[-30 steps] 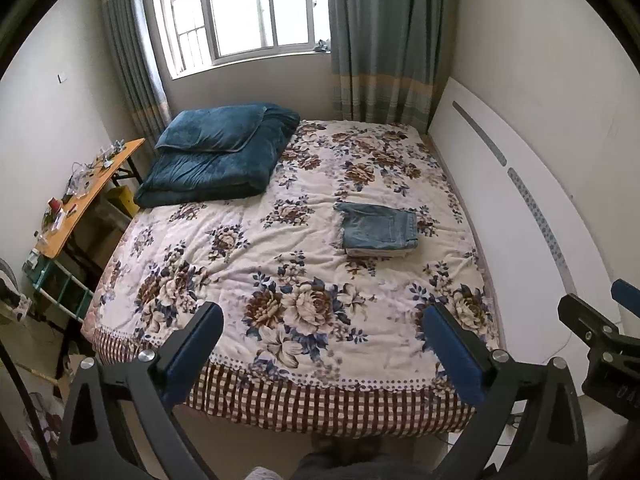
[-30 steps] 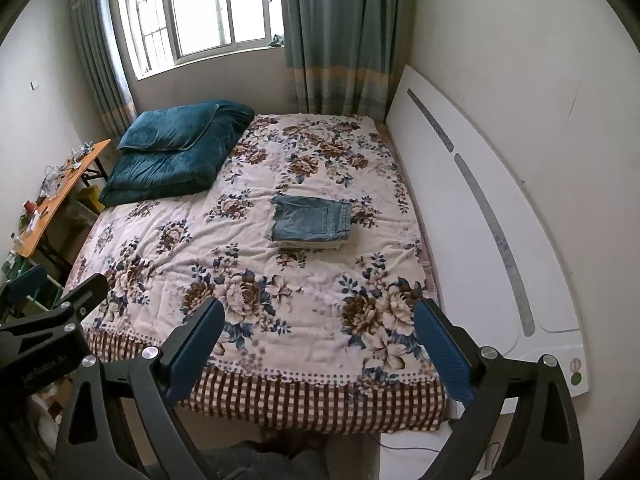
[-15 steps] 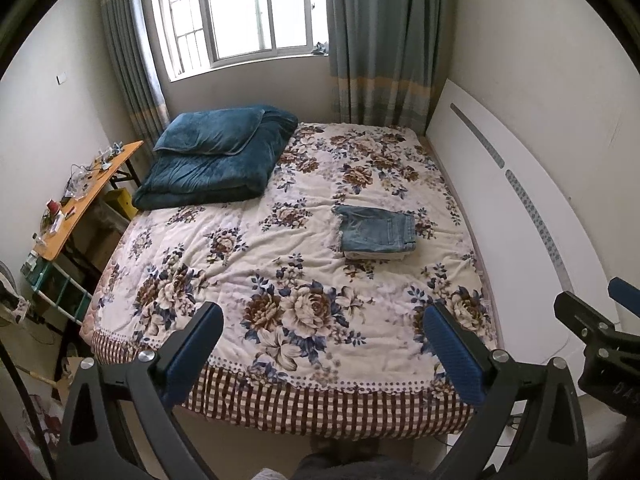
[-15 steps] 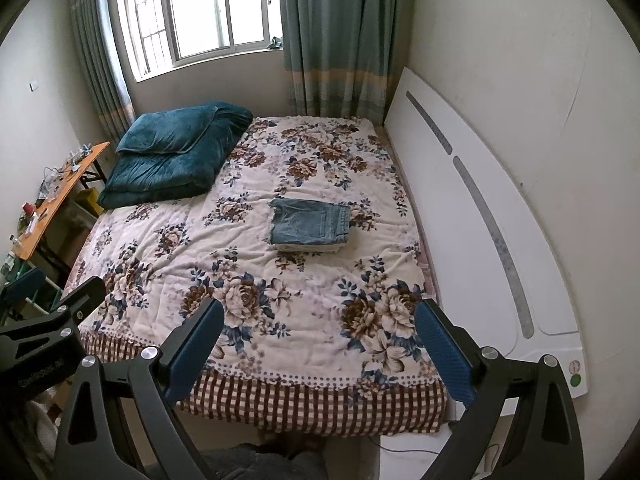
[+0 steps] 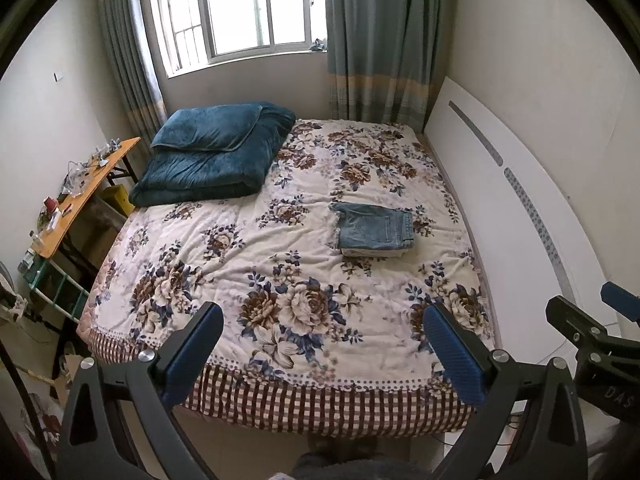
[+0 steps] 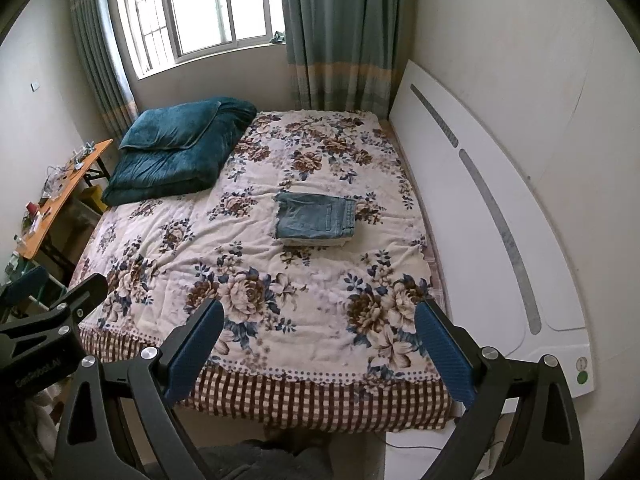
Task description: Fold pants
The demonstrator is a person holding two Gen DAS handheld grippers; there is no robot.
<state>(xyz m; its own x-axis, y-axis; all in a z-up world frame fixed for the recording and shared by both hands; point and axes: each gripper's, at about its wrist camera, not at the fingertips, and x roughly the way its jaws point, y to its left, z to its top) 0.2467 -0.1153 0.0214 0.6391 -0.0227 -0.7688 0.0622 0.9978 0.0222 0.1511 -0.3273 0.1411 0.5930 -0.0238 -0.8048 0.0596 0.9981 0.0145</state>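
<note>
Blue denim pants (image 5: 375, 229) lie folded in a neat rectangle on the right-middle of the floral bed cover (image 5: 256, 264); they also show in the right wrist view (image 6: 315, 220). My left gripper (image 5: 320, 354) is open and empty, held off the foot of the bed, far from the pants. My right gripper (image 6: 318, 350) is open and empty too, beside the left one at the foot of the bed. Each gripper shows at the edge of the other's view.
A folded dark teal quilt (image 5: 212, 152) lies at the bed's far left. A white headboard panel (image 5: 520, 216) leans on the right wall. A cluttered wooden desk (image 5: 80, 196) stands left of the bed. Window and curtains (image 5: 380, 40) are behind.
Both grippers have drawn back slightly from the bed; the pants look a little farther away. The jaws stay open.
</note>
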